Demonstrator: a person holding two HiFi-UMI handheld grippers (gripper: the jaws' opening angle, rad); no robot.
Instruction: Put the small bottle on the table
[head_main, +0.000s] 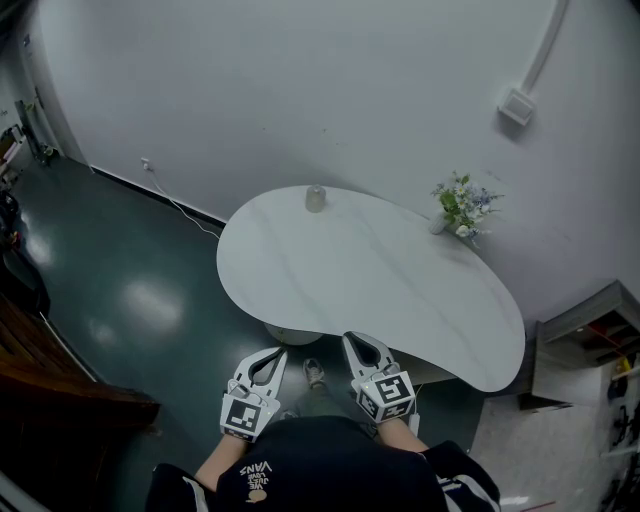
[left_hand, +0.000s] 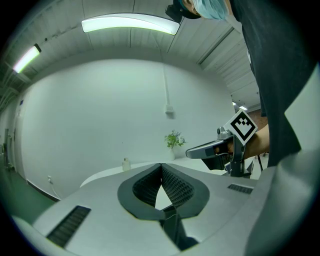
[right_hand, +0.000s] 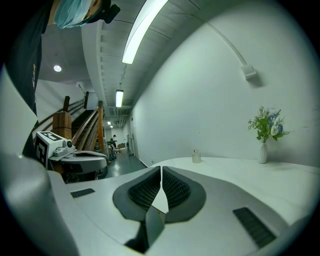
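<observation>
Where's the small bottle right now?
Head view: the small bottle stands far across the white table, by the wall, left of the flower vase.

Grey left hand-held gripper (head_main: 270, 355), right hand-held gripper (head_main: 358, 342); black ribbed pads (left_hand: 145, 187); black-white marker cubes (head_main: 248, 415); black printed top (head_main: 320, 465).

Fingers (right_hand: 145, 192) of the right gripper (right_hand: 161, 170) meet, empty; the small bottle (right_hand: 196, 156) stands far off on the table (right_hand: 250, 172)
</observation>
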